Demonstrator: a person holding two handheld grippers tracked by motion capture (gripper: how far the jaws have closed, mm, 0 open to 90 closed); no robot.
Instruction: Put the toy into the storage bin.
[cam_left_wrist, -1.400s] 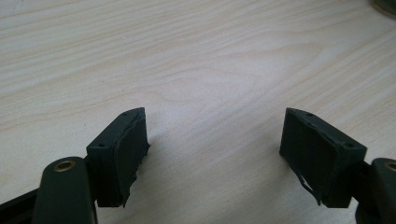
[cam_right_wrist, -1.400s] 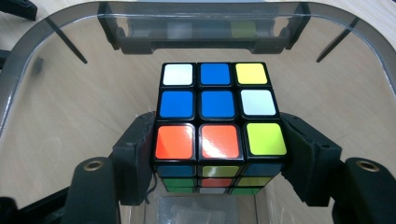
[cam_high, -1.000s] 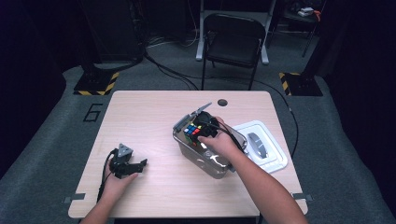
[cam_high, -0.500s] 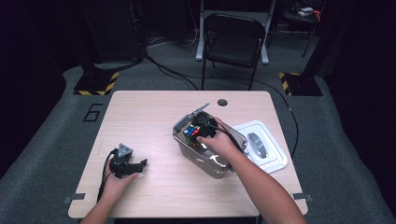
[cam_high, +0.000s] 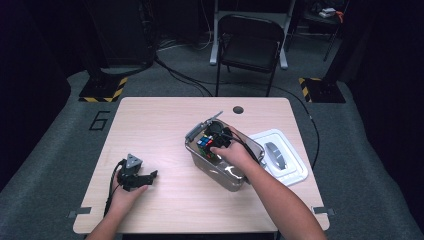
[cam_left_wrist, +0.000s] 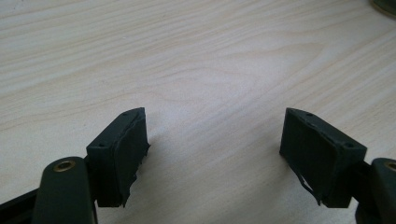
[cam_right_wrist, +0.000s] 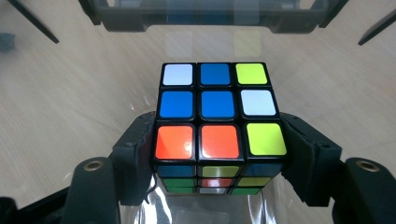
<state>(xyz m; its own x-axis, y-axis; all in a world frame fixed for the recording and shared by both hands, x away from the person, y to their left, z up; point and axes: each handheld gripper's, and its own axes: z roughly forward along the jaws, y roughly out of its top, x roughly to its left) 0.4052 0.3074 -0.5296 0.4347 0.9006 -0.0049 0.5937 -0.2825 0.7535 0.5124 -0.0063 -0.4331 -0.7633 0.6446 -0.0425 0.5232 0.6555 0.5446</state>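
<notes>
Nearest to the person, the left gripper (cam_high: 150, 176) rests low on the wooden table (cam_high: 160, 130), at its near left part, held by the left hand (cam_high: 125, 192). Its jaws stand wide apart and only bare wood is seen between them in the left gripper view. Further in, near the middle of the table, the right hand (cam_high: 235, 156) holds the right gripper (cam_right_wrist: 219, 154) down inside a clear plastic container (cam_high: 227, 172). The two black jaws press on both sides of a puzzle cube (cam_right_wrist: 219, 126), so this gripper is closed on the cube, which sits inside the container. On top the cube shows blue, orange, white and yellow-green squares. Just beside the container, to the right, a white lid (cam_high: 295, 167) lies flat on the table. Behind the table, on the grey floor, stands a black folding chair (cam_high: 250, 47).
</notes>
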